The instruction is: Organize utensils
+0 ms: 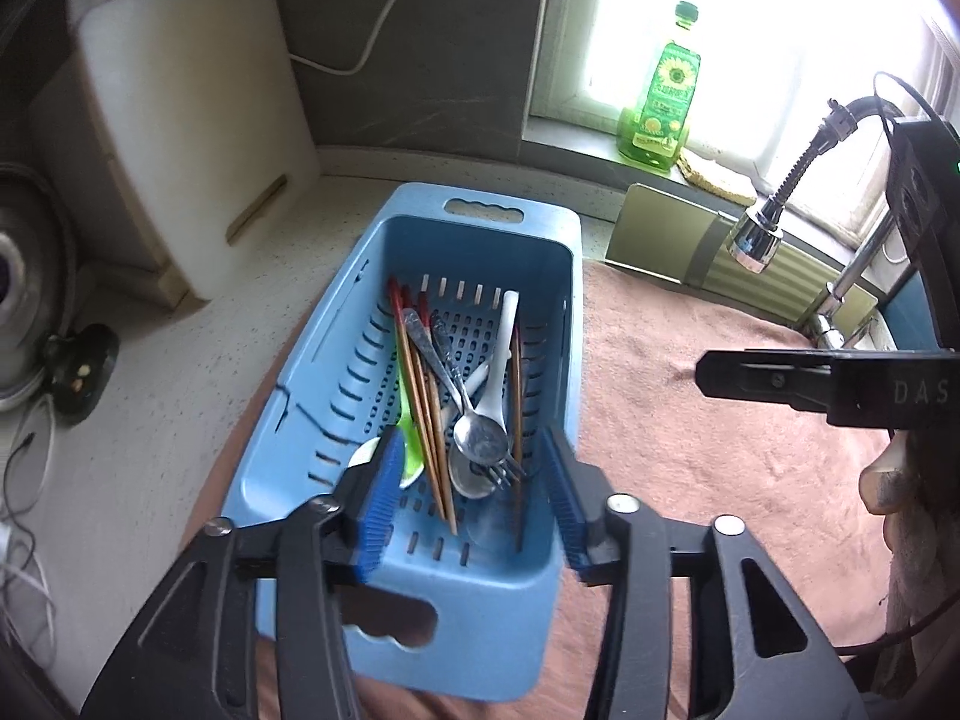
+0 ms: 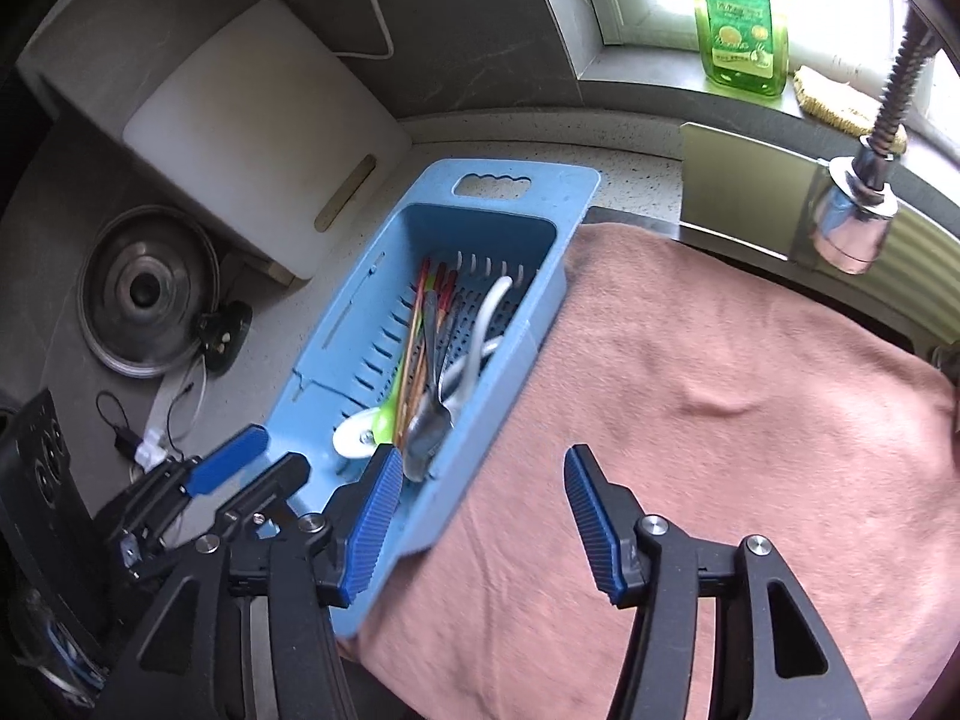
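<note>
A blue slotted basket [image 1: 540,207] [image 2: 558,180] lies on a pink towel [image 1: 690,456] [image 2: 690,390]. It holds wooden chopsticks [image 1: 420,396] [image 2: 414,360], metal spoons [image 1: 480,438] [image 2: 429,426], a fork [image 1: 509,471], a white spoon [image 1: 503,354] and a green spoon [image 1: 411,450] [image 2: 384,420]. My left gripper [image 1: 471,437] hovers open above the basket's near end, with nothing between its blue pads. My right gripper [image 2: 485,455] is open too, with its left pad over the basket's right rim and its right pad over the towel. It holds nothing.
A white cutting board [image 1: 198,120] leans on the wall at the back left. A green soap bottle [image 1: 660,102] stands on the window sill. A faucet head [image 1: 756,240] hangs at the right. A pot lid [image 2: 144,291] and cables lie on the counter at the left.
</note>
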